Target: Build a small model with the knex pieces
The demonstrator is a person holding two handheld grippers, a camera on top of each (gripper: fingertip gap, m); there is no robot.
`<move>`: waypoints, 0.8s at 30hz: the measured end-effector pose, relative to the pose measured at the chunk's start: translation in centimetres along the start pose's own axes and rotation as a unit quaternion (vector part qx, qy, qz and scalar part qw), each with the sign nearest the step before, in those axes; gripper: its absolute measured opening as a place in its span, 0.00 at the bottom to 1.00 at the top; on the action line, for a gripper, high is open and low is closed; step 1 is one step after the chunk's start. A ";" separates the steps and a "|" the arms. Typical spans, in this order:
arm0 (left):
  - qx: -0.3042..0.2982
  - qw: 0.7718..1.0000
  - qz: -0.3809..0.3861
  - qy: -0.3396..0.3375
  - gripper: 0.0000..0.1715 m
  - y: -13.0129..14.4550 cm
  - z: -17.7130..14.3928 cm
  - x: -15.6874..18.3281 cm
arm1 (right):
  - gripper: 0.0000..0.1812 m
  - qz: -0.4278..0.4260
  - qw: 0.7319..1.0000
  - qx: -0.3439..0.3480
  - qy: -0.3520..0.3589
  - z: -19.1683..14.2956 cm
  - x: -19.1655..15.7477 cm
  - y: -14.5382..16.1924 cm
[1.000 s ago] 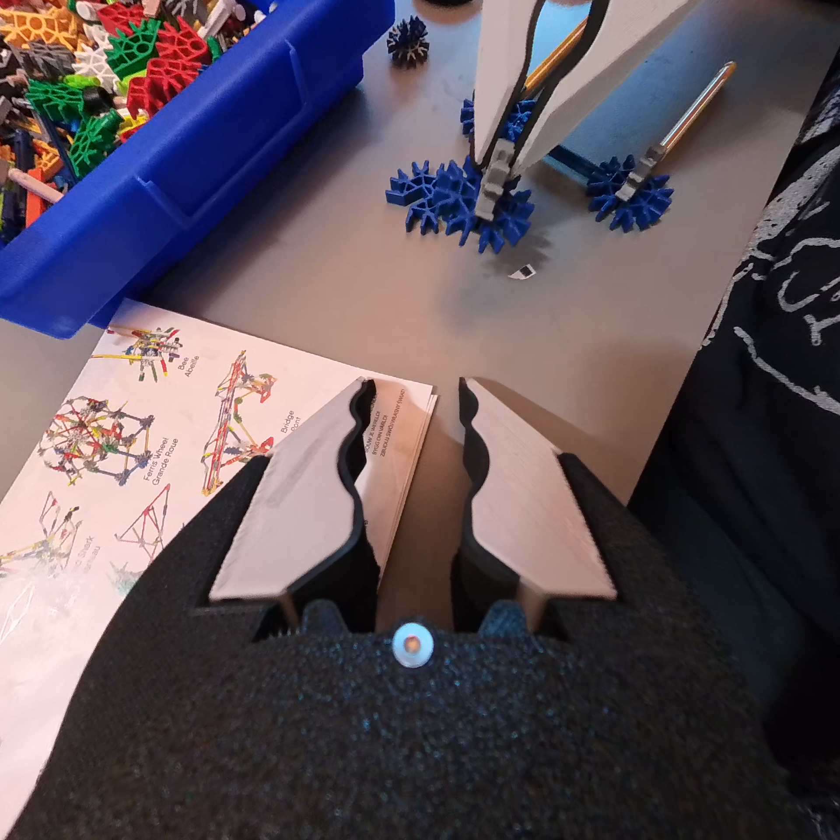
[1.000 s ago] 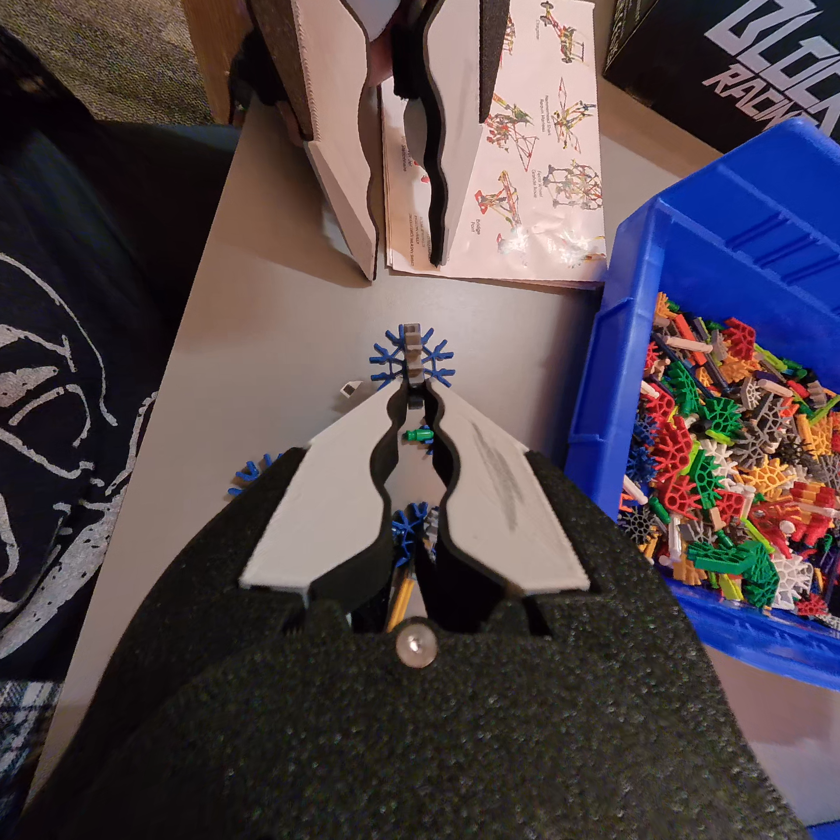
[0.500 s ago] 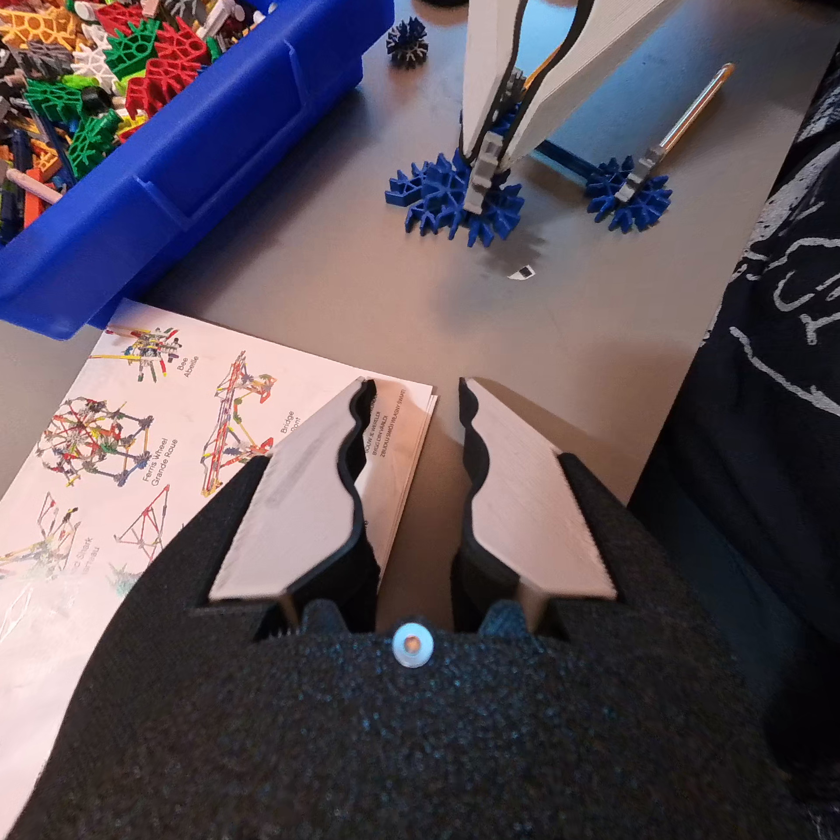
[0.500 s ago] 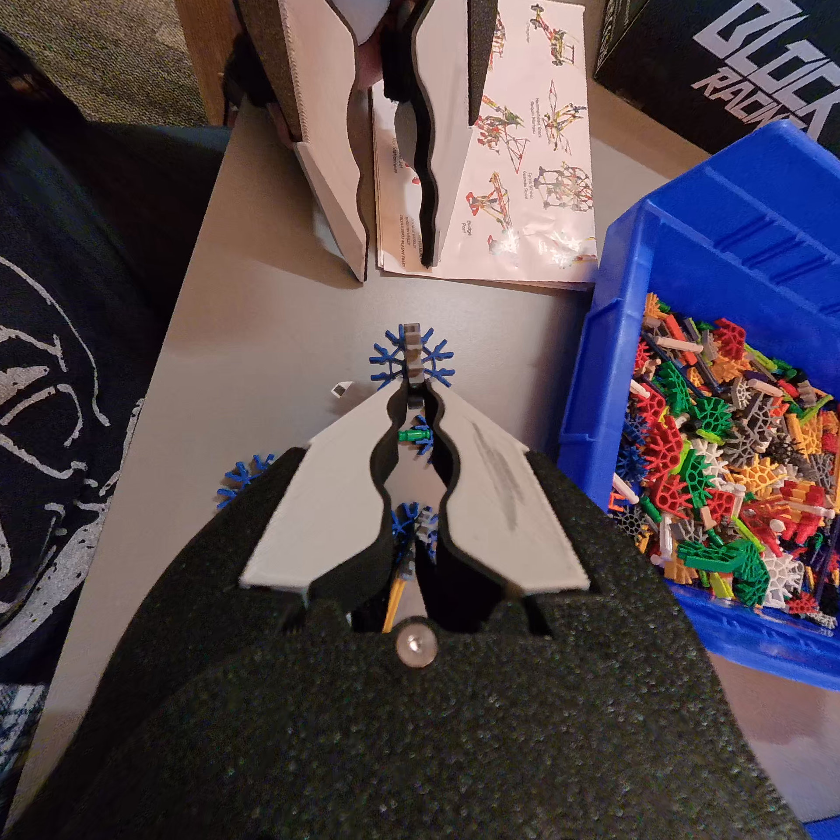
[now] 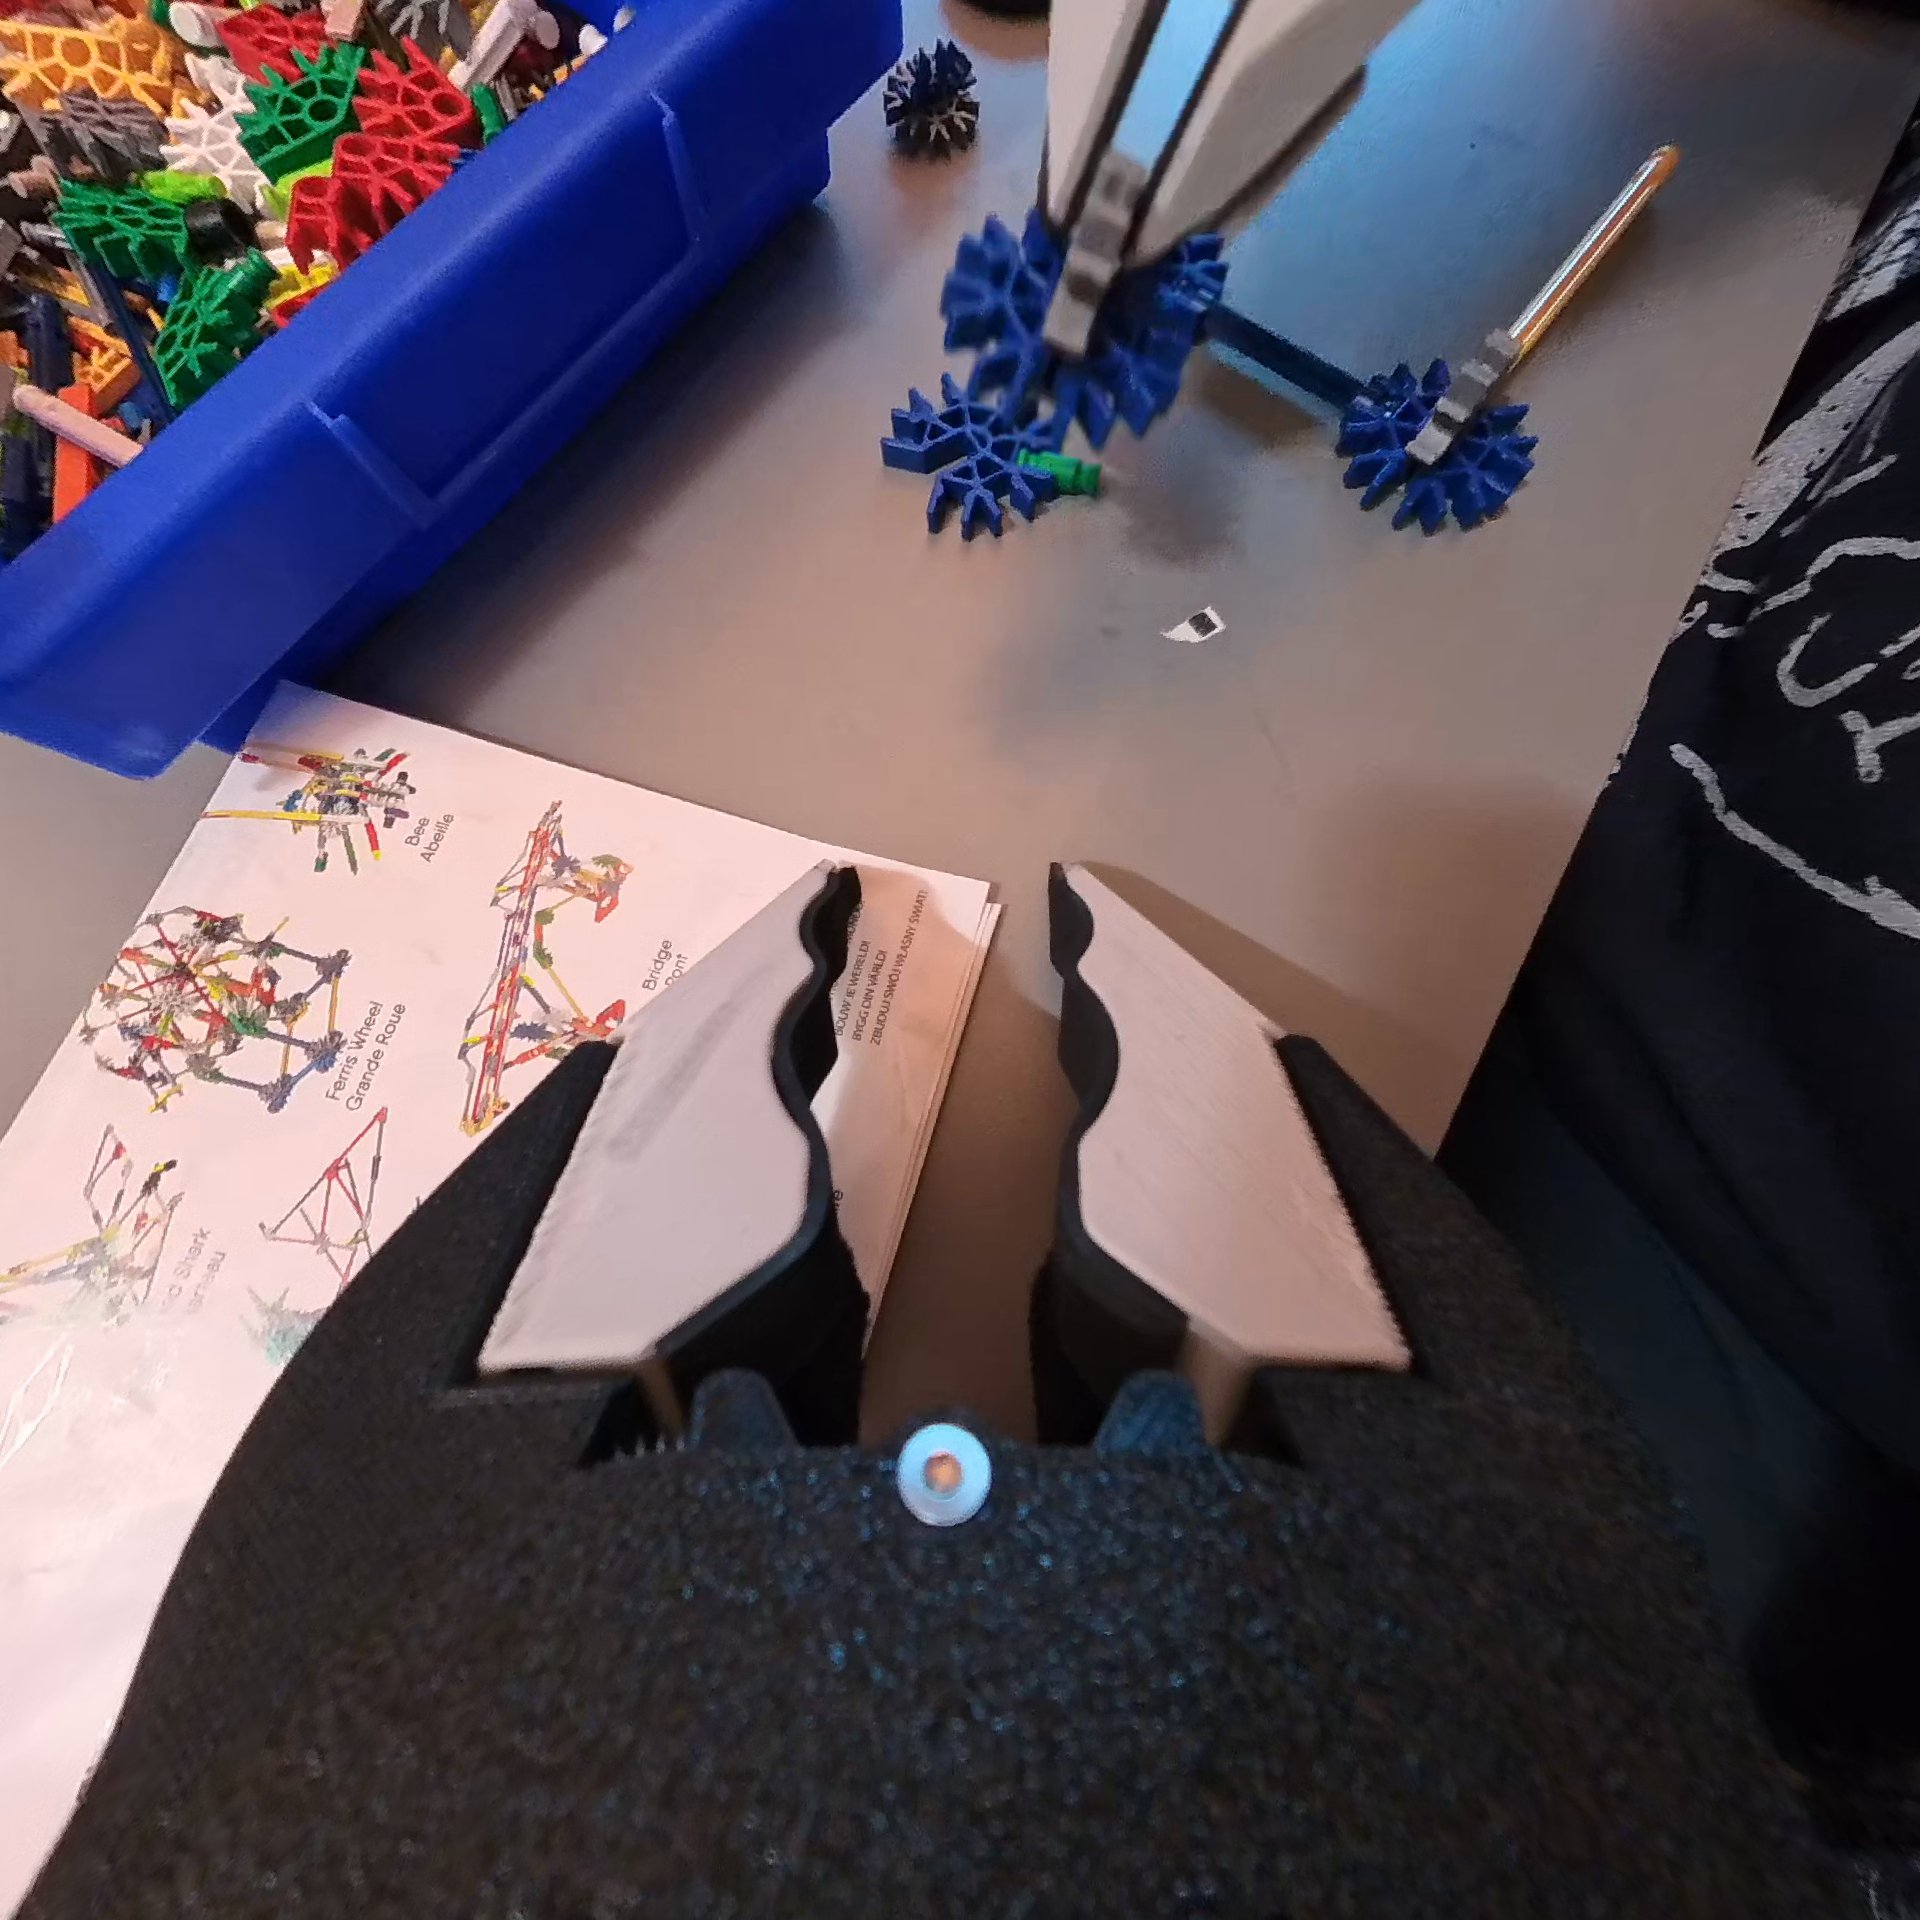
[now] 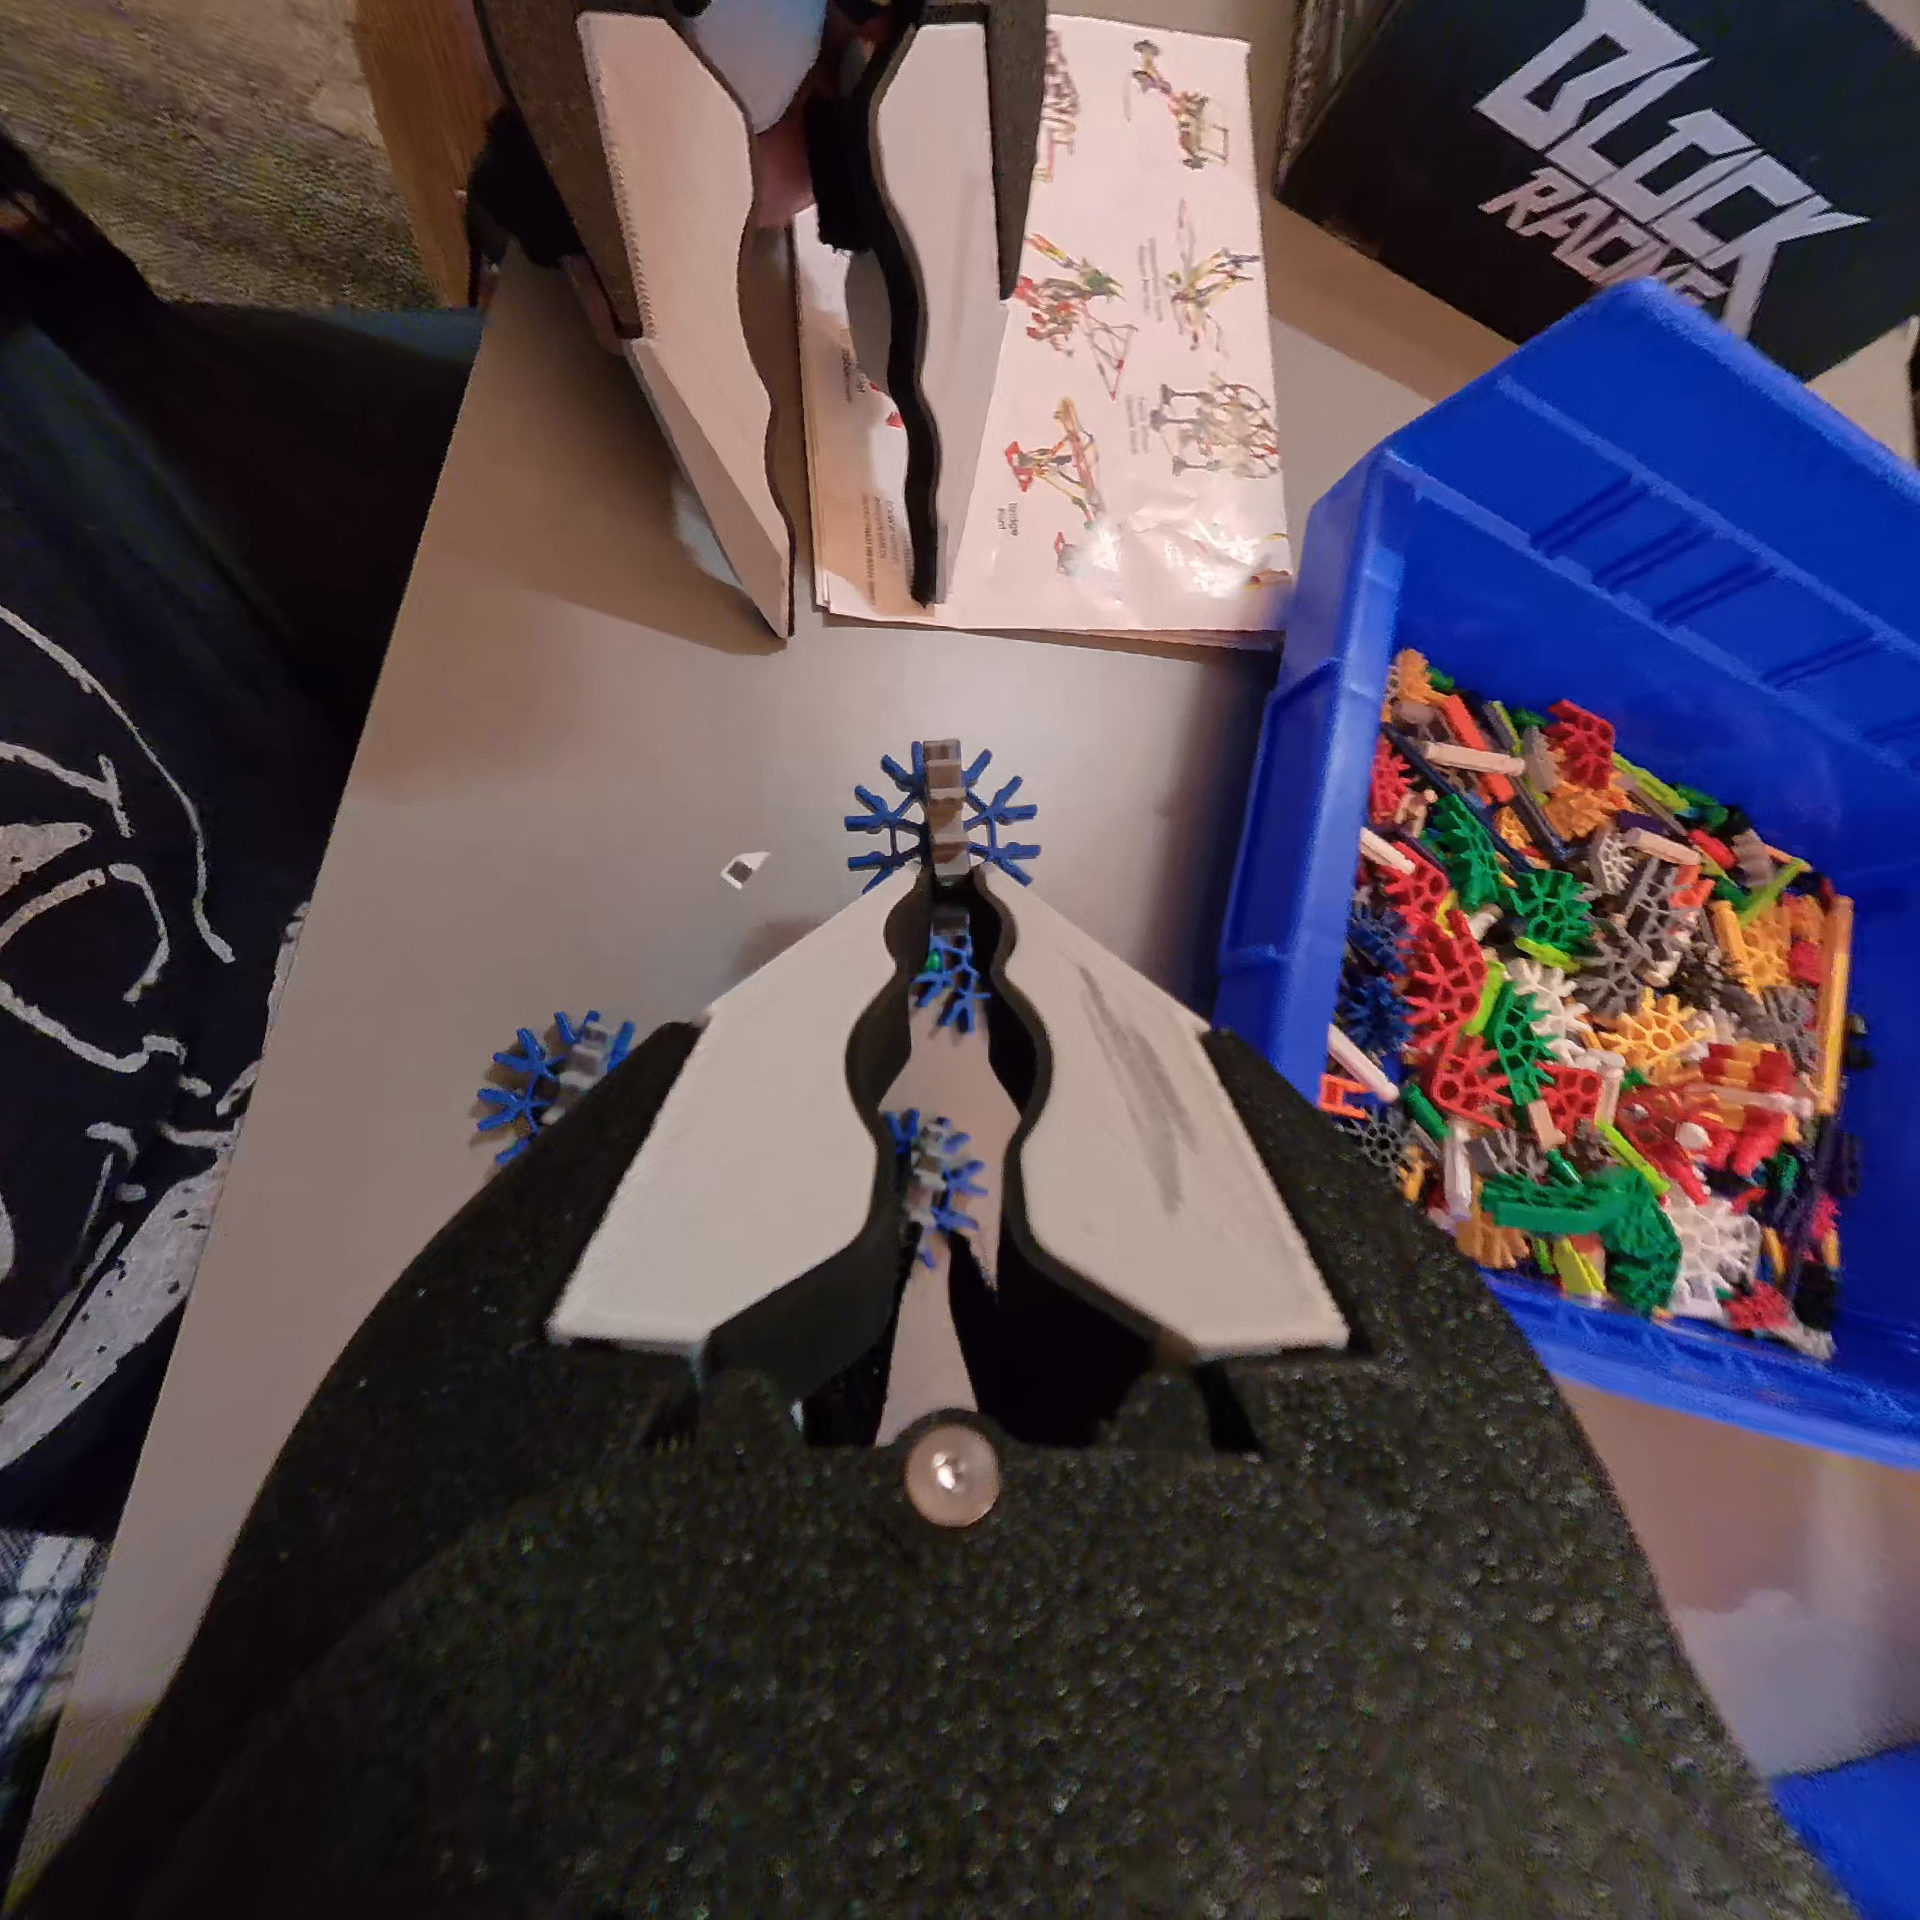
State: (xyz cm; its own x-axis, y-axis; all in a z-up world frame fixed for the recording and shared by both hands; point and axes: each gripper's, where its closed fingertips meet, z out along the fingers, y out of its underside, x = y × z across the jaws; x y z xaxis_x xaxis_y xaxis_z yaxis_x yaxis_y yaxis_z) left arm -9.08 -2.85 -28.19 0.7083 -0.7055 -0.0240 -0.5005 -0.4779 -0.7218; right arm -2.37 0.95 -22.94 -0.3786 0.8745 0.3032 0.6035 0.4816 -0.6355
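Right hand-held gripper (image 6: 940,883), frame centre: clamped on grey connector (image 6: 943,805) within blue snowflake assembly (image 6: 940,821). Left hand-held gripper (image 5: 951,883), lower frame: parted, empty, over instruction booklet (image 5: 436,935) on bench (image 5: 831,665).

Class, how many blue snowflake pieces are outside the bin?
4 blue pieces: one gripped at the right tongs' tips, two under the tongs, one to their left. More may be hidden beneath.

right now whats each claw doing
left claw: open, empty, over the instruction booklet.
right claw: shut on the grey connector of the blue snowflake piece.
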 end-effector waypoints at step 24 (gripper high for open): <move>0.003 1.000 0.000 -0.010 0.22 -0.1 0.0 -0.1 | 0.03 0.037 0.997 -0.005 0.070 -5.2 1.7 2.0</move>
State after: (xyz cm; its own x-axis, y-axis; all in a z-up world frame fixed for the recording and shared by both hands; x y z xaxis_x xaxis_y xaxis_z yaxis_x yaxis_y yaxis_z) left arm -9.07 -2.76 -28.17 0.7182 -0.6948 -0.0379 -0.4980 -0.4752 -0.7254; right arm 1.84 3.74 -19.97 -0.2309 0.9072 0.3518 0.6333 0.4146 -0.6535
